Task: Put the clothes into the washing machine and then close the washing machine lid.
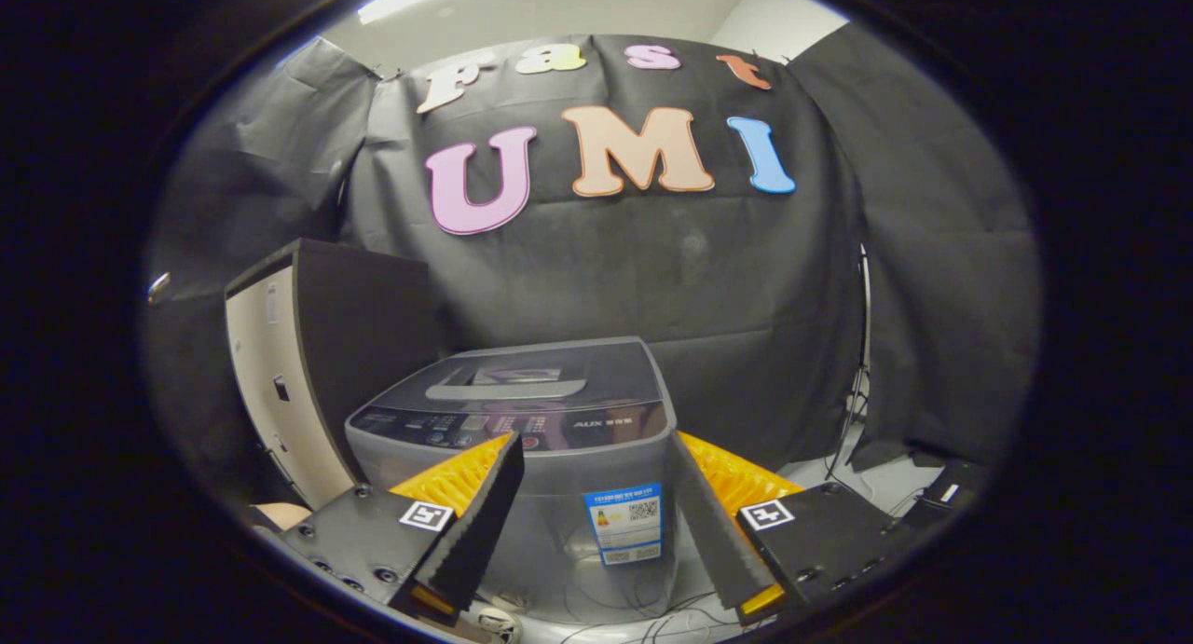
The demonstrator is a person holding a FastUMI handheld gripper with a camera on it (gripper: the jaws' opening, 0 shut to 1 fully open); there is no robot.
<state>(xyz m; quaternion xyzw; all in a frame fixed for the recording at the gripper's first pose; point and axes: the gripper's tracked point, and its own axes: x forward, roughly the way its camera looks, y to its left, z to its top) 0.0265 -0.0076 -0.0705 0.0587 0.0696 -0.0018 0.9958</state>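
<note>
Just beyond the tips of the jaws (pixel 596 458) stands a grey top-loading washing machine (pixel 550 476), its front face filling the gap between the two fingers. The jaws are wide open and hold nothing; each finger (pixel 480 523) has a dark ribbed pad on its inner face and an orange ribbed body behind it, and each dark base block carries a small square black-and-white marker (pixel 426 515).

The lid (pixel 541 376) of the machine lies flat and shut, dark and glossy, with a paler bar handle across its near part. In front of the lid runs a dark control panel (pixel 503 427) with rows of small buttons and a red round button near its middle; to the right on that panel the letters "AUX" (pixel 589 424) can be read, followed by small characters too fine to make out. On the grey front, between the fingers and nearer the right one, is a blue and white sticker (pixel 624 523); its print is too small to tell.

To the left of the machine, and a little farther back, stands a taller cabinet-like box (pixel 308 364) with a dark top and a cream side. Cables (pixel 606 621) trail on the floor below the machine, near the fingers. To the far right a thin stand (pixel 862 346) rises in front of the black cloth wall (pixel 746 280).
</note>
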